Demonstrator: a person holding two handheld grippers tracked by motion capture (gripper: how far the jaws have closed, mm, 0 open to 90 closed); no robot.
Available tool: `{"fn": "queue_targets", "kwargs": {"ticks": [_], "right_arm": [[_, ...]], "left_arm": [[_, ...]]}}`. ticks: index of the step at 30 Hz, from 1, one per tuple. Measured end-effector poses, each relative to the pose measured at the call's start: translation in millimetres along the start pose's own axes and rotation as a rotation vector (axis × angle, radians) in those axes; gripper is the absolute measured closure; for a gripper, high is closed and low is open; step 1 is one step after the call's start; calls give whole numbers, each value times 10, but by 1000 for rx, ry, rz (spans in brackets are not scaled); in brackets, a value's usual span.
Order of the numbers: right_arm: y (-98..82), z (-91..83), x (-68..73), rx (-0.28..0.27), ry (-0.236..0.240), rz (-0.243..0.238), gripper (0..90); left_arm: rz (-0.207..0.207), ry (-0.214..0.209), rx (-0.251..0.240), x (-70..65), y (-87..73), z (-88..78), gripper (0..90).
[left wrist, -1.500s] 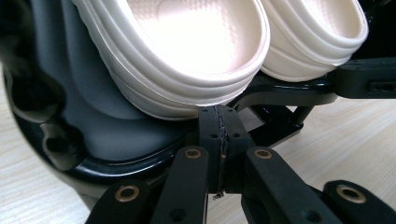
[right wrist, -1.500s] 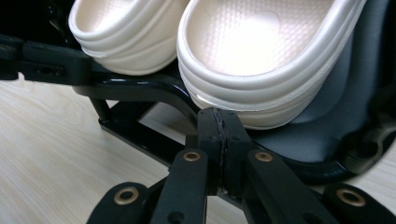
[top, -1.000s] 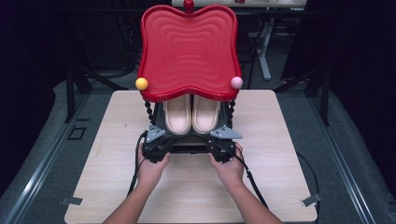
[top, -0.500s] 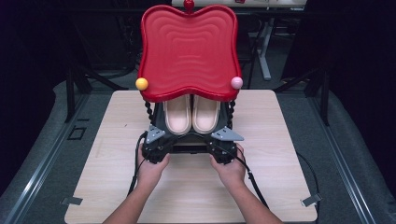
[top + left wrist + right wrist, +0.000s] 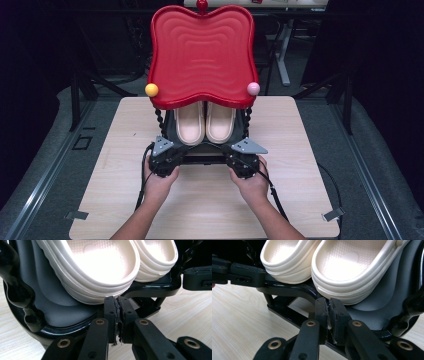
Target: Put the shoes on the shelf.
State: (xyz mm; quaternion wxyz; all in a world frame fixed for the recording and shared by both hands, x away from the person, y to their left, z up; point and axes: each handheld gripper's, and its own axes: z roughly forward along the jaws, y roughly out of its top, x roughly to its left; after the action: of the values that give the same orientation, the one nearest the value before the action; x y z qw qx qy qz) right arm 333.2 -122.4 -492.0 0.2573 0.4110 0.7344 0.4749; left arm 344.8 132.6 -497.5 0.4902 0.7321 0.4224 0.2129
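A pair of cream clogs [image 5: 205,122] lies side by side on the grey lower shelf [image 5: 55,305] of a black stand, under its red wavy top tray [image 5: 202,55]. My left gripper [image 5: 174,150] rests on the table at the shelf's front left. In the left gripper view its tips [image 5: 119,300] sit just below the heel of the nearer clog [image 5: 100,267]. My right gripper [image 5: 236,151] mirrors it, with its tips [image 5: 328,301] under the heel of the other clog [image 5: 357,265]. Both pairs of jaws have just eased apart a hair, stand practically together, and hold nothing.
A yellow ball [image 5: 151,90] and a pink ball [image 5: 253,88] cap the stand's beaded posts. The black frame rail [image 5: 287,290] runs in front of the shelf. The stand sits mid-table on the wooden top [image 5: 300,175], with dark floor and desk legs behind.
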Motion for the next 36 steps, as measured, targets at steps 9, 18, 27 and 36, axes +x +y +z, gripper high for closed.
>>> {"fn": "queue_targets", "kwargs": {"ticks": [9,18,27,36], "right_arm": [[1,-80,13,0,-4,-49,829],[-22,-222,-28,7,-3,-87,809],[-87,-493,-131,-8,-16,-85,770],[-195,-745,-329,6,-61,-42,736]], "left_arm": [[0,-7,0,8,2,-66,848],[14,-16,9,22,-40,-162,841],[25,11,1,112,-102,-373,833],[1,73,-10,326,-199,-685,810]]}}
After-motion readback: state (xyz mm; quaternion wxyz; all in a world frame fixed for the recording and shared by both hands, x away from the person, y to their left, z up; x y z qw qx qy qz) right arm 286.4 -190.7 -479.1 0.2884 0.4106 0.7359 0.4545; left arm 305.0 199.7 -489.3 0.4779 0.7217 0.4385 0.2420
